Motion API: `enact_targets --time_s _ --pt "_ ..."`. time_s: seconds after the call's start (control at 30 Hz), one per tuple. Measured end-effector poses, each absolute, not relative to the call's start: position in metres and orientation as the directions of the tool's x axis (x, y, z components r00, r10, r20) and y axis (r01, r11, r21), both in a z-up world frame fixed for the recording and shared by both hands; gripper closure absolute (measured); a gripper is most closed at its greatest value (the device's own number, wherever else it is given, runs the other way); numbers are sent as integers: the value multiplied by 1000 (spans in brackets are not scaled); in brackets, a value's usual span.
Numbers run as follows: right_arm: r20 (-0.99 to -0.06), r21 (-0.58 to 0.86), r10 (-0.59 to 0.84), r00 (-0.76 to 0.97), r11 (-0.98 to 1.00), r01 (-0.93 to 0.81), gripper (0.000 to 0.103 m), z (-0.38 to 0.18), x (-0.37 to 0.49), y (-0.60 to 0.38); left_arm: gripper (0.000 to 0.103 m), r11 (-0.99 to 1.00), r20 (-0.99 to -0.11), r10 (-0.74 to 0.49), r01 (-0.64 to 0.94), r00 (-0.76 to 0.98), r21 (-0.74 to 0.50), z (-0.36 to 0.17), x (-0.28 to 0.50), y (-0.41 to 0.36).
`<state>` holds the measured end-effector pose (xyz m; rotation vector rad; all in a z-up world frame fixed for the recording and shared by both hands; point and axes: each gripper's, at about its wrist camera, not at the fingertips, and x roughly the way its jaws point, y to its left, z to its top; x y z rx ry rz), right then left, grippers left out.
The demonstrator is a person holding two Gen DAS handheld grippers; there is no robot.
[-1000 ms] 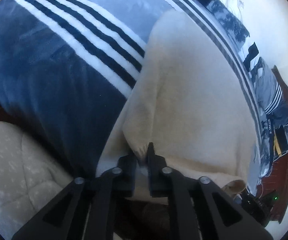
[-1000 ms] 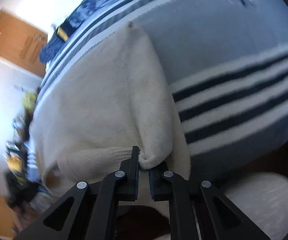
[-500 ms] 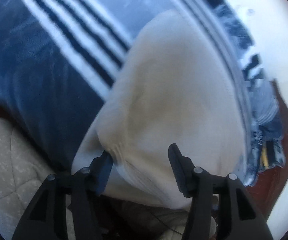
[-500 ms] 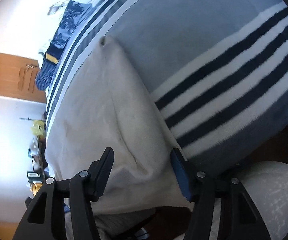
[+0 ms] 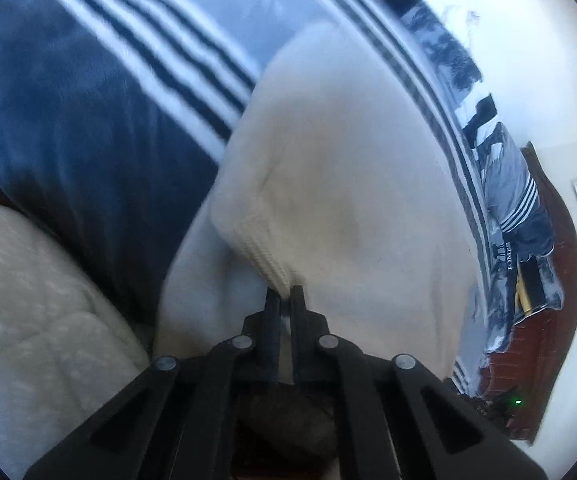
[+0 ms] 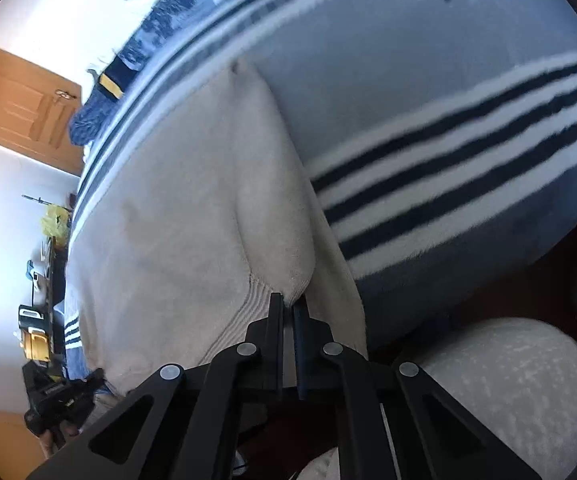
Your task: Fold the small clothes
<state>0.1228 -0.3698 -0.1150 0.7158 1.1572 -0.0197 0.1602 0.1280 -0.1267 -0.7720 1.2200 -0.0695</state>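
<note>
Two black two-finger grippers point steeply down at a cream knitted garment (image 5: 352, 184) spread on a blue blanket (image 5: 68, 128) with white and navy stripes. In the left wrist view, the left gripper (image 5: 286, 294) comes up from the bottom centre of the picture, its two fingers nearly together and pinching the ribbed hem of a folded corner of the garment, which rises in a small peak from the tips. Its jaws have just closed on that cloth. In the right wrist view, the right gripper (image 6: 287, 300) stands the same way, fingers close together and nipping the ribbed edge of the garment (image 6: 176, 216) at another folded corner; its jaws too have just closed, with the fabric between them. The garment lies flat beyond both grips, reaching toward the far side of the blanket (image 6: 428, 92). A pale quilted cushion (image 5: 28, 312) sits near the blanket's near edge, below each gripper (image 6: 508, 392).
</note>
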Motion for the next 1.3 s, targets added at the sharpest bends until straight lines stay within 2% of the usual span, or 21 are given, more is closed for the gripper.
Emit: enact_targets --time_s 0.1,0.23,0.33,0.43,0.57,0.67,0.73,0.77,0.83,0.87,0.9,0.93,0.97,1.0,1.03,1.2,1.3 --pt "-857 465 313 408 812 354 99 -115 112 -367 100 790 -836 -421 -310 353 -529 -128 154 123" --pt "-849 459 292 441 820 341 100 -101 112 -364 100 785 -802 -436 -261 409 -561 -105 140 121" --pt "-842 459 292 454 829 319 100 -90 101 -361 100 819 -831 -391 -263 397 -510 -108 134 121" --pt "-886 401 270 377 854 330 100 -111 97 -356 100 830 -883 -361 -328 301 -451 -140 137 124" --pt "-910 336 209 359 879 339 101 -106 100 -353 100 878 -890 -314 -255 331 -404 -122 135 111" --pt "-939 228 123 320 920 317 100 -111 102 -338 99 899 -917 -286 -252 279 -358 -137 138 103" --pt "-960 193 114 256 932 306 100 -124 110 -332 98 898 -921 -290 -258 261 -356 -139 141 100" --pt "-967 163 90 238 939 304 99 -126 113 -328 97 899 -913 -295 -240 283 -365 -132 139 98" --pt "-955 180 94 282 938 297 95 -117 111 -330 79 913 -900 -270 -204 343 -352 -114 130 99" --pt "-931 235 131 342 930 284 87 -106 106 -333 65 921 -893 -245 -198 378 -337 -103 127 97" --pt "-917 257 143 372 925 279 77 -101 102 -335 64 924 -880 -220 -198 422 -327 -91 124 96" --pt "-901 273 144 410 921 277 54 -93 97 -338 62 925 -848 -191 -198 495 -324 -75 117 97" --pt "-877 279 123 465 918 283 38 -82 91 -342 52 926 -810 -168 -192 561 -325 -58 111 97" --pt "-852 281 95 515 913 297 33 -71 85 -346 39 929 -789 -154 -185 594 -321 -47 109 96" --pt "-827 287 73 557 907 308 29 -61 80 -351 36 934 -775 -137 -181 616 -309 -37 108 96" --pt "-775 358 119 620 892 277 25 -38 98 -345 34 966 -801 -109 -129 588 -226 -24 132 92" --pt "-745 348 123 655 910 225 14 -25 123 -336 34 963 -812 -130 -123 569 -240 -30 167 95"
